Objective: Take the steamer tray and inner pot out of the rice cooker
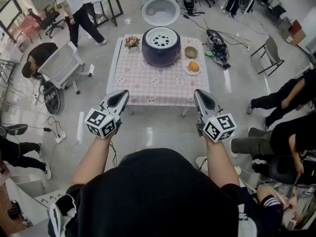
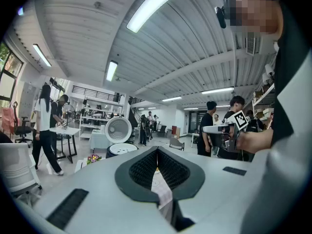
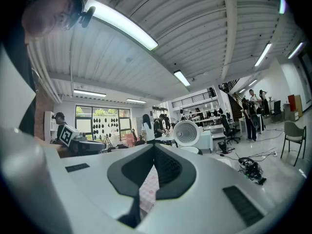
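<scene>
The rice cooker [image 1: 161, 47] is seen standing at the far middle of the counter [image 1: 148, 85], which is covered with a pink checked cloth. Its lid [image 1: 161, 10] is thrown back open. The white steamer tray [image 1: 161, 37], pierced with holes, is seated in the cooker's mouth. The inner pot is wholly covered by it and is shown in no view. To the right of the cooker a small bowl [image 1: 191, 52] and a plate [image 1: 193, 67] are set; something orange lies on the plate, but what it is cannot be made out. A small bunch of flowers [image 1: 132, 42] is placed at the cooker's left, and whether the two touch cannot be told.

The left gripper [image 1: 121, 96] and the right gripper [image 1: 199, 95] are held by the near edge of the counter, well apart from the cooker and from each other. The hands that carry them are hidden under the marker cubes, so only the forearms are shown. In each gripper view the fingers [image 2: 144, 168] are seen pressed together with nothing between them, and only a strip of checked cloth is glimpsed below the point where they meet. In the left gripper view the cooker's body is largely cut off by the gripper's grey housing, so only the lid and the tray's top are shown. In the right gripper view little more than the lid is seen above the housing.
</scene>
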